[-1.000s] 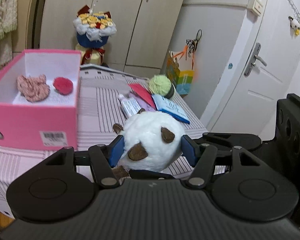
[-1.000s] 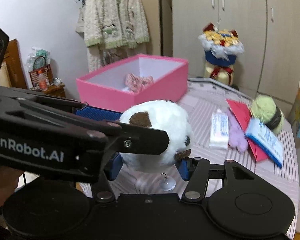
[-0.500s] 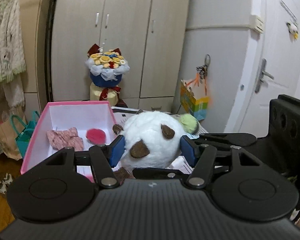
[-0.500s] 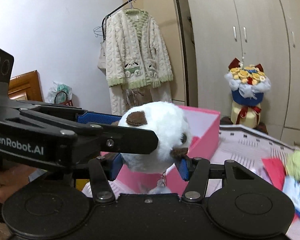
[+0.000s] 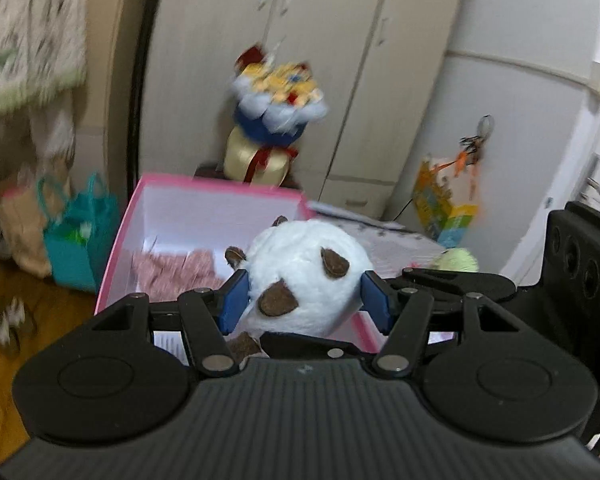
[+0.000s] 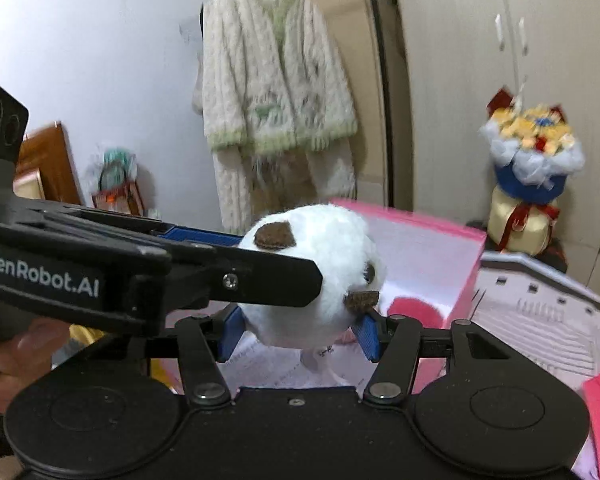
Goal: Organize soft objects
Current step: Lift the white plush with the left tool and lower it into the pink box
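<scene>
The white plush ball is clamped by the left tongs and the right tongs, above the pink box.

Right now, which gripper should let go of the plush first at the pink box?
Neither clearly: left gripper and right gripper both clamp the white plush, crossed, over the pink box. Probably left, whose finger overlies the right.

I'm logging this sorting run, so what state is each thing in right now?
White plush ball: held between both grippers, above the box.
Left gripper: shut on the plush.
Right gripper: shut on the plush.
Pink box: open, no lid.
Pink knit piece: lying in the box.
Red pom-pom: lying in the box.
Wardrobe doors: closed.
</scene>
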Action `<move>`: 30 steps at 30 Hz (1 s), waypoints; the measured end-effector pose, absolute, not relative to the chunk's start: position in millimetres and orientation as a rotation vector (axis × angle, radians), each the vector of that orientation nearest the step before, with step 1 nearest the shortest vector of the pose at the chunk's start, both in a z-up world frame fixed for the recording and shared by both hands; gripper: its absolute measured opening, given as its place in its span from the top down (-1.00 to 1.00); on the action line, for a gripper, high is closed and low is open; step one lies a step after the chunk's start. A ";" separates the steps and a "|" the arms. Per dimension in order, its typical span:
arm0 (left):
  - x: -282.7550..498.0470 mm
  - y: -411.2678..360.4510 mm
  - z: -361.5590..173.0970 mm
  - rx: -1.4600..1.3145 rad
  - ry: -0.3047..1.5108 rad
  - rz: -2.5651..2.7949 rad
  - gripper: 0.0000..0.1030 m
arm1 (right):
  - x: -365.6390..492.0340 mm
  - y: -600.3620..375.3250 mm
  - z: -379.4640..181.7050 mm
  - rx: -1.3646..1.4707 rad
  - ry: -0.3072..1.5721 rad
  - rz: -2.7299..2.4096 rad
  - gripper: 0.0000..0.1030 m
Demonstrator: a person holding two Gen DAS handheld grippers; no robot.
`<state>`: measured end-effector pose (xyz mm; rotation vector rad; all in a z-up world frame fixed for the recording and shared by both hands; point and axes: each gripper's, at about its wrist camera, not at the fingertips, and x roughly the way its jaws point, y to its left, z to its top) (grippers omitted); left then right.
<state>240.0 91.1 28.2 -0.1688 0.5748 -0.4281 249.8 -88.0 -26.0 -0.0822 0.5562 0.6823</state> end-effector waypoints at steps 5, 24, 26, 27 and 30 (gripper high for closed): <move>267.8 92.5 6.2 -0.160 0.656 -0.394 -0.17 | 278.8 -72.6 -37.0 -0.158 0.657 0.691 -0.22; 304.5 91.5 -14.3 -0.192 0.699 -0.348 -0.24 | 310.2 -49.4 -47.6 -0.450 0.689 0.607 -0.44; 293.3 85.5 -10.8 -0.122 0.649 -0.312 -0.24 | 304.2 -57.0 -44.9 -0.425 0.663 0.621 -0.44; 288.6 84.3 -8.5 -0.103 0.633 -0.308 -0.24 | 300.9 -61.4 -42.9 -0.409 0.656 0.629 -0.43; 272.6 84.3 2.3 -0.085 0.612 -0.325 -0.25 | 285.9 -78.3 -33.6 -0.351 0.615 0.654 -0.43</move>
